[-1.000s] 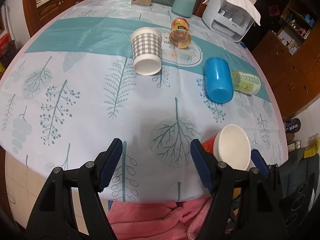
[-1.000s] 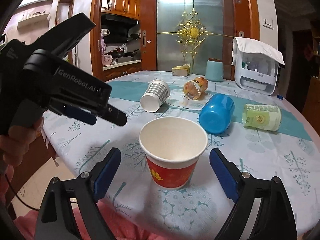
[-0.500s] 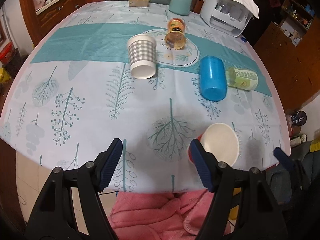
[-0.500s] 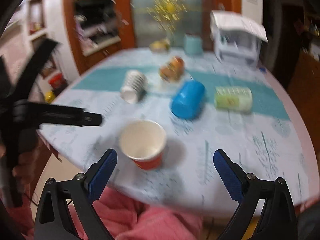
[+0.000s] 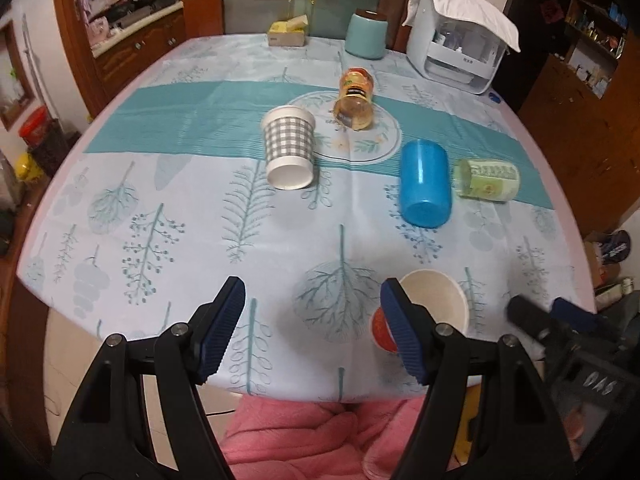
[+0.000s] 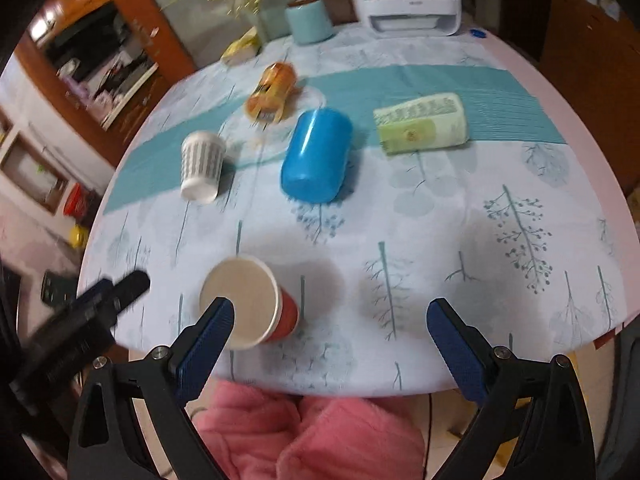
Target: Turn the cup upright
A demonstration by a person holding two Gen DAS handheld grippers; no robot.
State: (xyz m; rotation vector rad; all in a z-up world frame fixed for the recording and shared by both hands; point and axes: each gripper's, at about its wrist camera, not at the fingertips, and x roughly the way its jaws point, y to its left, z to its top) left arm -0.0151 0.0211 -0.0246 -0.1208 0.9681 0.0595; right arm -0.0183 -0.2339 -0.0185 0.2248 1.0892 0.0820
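Note:
A red paper cup (image 5: 434, 300) stands upright, mouth up, near the table's front edge; it also shows in the right wrist view (image 6: 252, 302). My left gripper (image 5: 312, 328) is open and empty, above the front edge, its right finger just in front of the cup. My right gripper (image 6: 328, 336) is open and empty, raised and pulled back, the cup by its left finger. A checked cup (image 5: 289, 148), a blue cup (image 5: 425, 182), a clear orange cup (image 5: 356, 100) and a green cup (image 5: 486, 179) lie on their sides farther back.
A teal canister (image 5: 366, 34), a yellow box (image 5: 289, 32) and a white appliance (image 5: 456, 54) stand at the table's far edge. Pink fabric (image 5: 320, 436) lies below the front edge. Wooden cabinets stand left and right of the table.
My right gripper has let go of the red cup, risen and pulled back toward the front edge, tilting down. The cup stays upright. My left gripper has drawn back a little.

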